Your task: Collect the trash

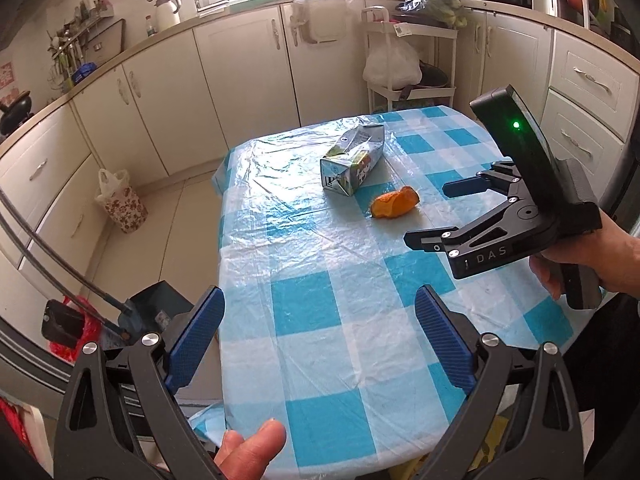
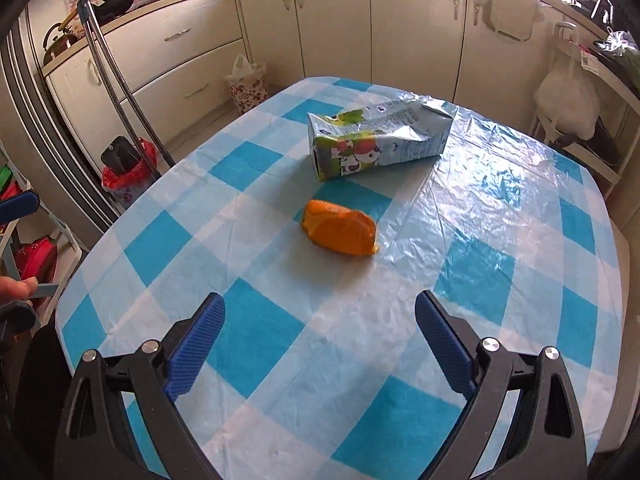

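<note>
I held both tools above the worktop (image 2: 500, 216), which was covered in a blue-and-white checked plastic cloth. My right gripper (image 2: 320, 344) was spread wide with nothing between its blue pads, and it hovered just short of the orange peel (image 2: 340, 232). My left gripper (image 1: 320, 340) was also spread wide and empty, further back over the near edge of the worktop.

The trash lay in two pieces near the middle of the worktop: the orange peel, and beyond it a crushed milk carton (image 2: 380, 136) lying on its side. They sat near each other but apart. On the floor by the cupboards stood a flowered bin (image 1: 122, 204) lined with a plastic bag, well away from the worktop; I judged that was where the trash should go.

Several things could have gone wrong from there. The peel was low and curved, so if I came down too shallow the pads might have slid over it or pushed it toward the carton. The plastic cloth looked slick and wrinkled, so pressing down hard could have snagged a fold and dragged it with the peel. The carton was dented and soft, so a squeeze on its flattened end might have slipped off.
</note>
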